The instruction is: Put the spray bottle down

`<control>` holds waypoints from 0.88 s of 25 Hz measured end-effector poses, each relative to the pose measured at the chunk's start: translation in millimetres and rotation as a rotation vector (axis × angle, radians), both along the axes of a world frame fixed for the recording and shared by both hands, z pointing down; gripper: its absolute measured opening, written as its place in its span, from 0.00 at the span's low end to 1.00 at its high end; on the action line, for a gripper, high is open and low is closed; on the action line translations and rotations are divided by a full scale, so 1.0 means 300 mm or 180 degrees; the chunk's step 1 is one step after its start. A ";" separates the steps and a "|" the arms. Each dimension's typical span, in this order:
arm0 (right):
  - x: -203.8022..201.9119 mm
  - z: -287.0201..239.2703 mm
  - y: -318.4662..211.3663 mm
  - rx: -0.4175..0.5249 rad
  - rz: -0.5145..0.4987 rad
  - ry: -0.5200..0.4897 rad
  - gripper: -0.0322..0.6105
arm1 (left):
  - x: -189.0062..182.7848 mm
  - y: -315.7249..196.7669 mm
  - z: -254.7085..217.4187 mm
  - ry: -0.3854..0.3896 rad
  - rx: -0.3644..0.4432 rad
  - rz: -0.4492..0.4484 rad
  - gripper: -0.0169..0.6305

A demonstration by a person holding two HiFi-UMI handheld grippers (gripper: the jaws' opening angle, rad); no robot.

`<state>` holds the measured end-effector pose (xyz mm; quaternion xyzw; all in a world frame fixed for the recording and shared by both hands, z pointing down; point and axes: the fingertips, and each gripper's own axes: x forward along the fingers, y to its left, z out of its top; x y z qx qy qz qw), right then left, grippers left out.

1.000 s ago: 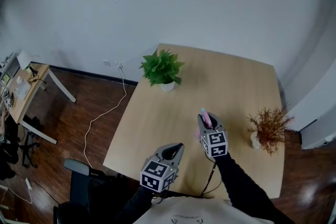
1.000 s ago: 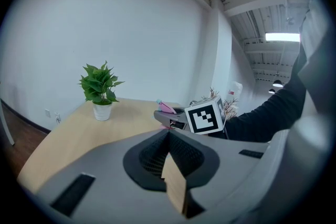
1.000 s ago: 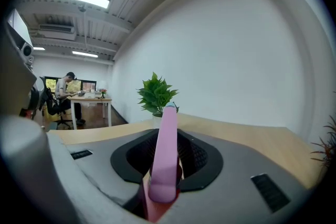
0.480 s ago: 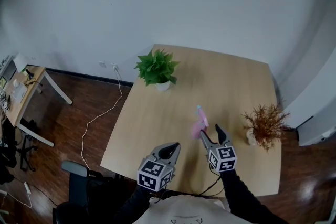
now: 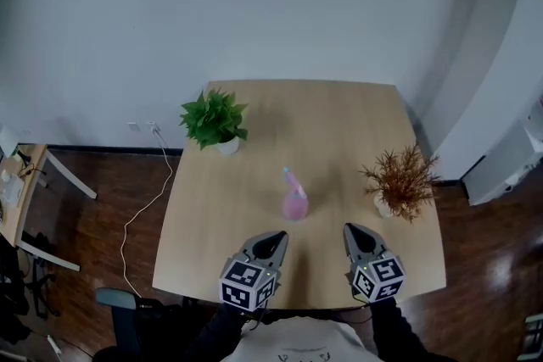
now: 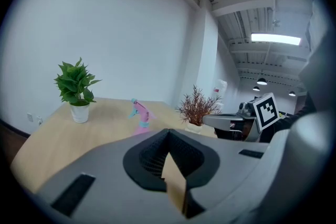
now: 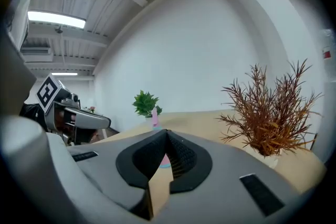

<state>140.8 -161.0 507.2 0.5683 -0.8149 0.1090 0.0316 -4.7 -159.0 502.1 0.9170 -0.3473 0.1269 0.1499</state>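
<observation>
Right gripper view: right gripper [image 7: 167,132] jaws together, nothing between them. Left gripper [image 6: 168,132] likewise closed and empty. Pink spray bottle [image 5: 293,197] stands upright mid-way across the table [image 5: 339,119], apart from both. Risk, as we judge it: a careless sweep topples the bottle or snags the dried plant [image 5: 399,178].

The table [image 5: 322,123] looks matt pale wood, the spray bottle [image 5: 294,201] probably glossy pink plastic.

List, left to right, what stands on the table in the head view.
green potted plant → pink spray bottle → dried brown plant
</observation>
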 end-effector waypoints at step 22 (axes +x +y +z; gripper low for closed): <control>-0.070 -0.159 -0.034 0.0116 -0.0292 -0.0118 0.05 | 0.025 0.014 -0.076 0.0008 0.0128 -0.0014 0.05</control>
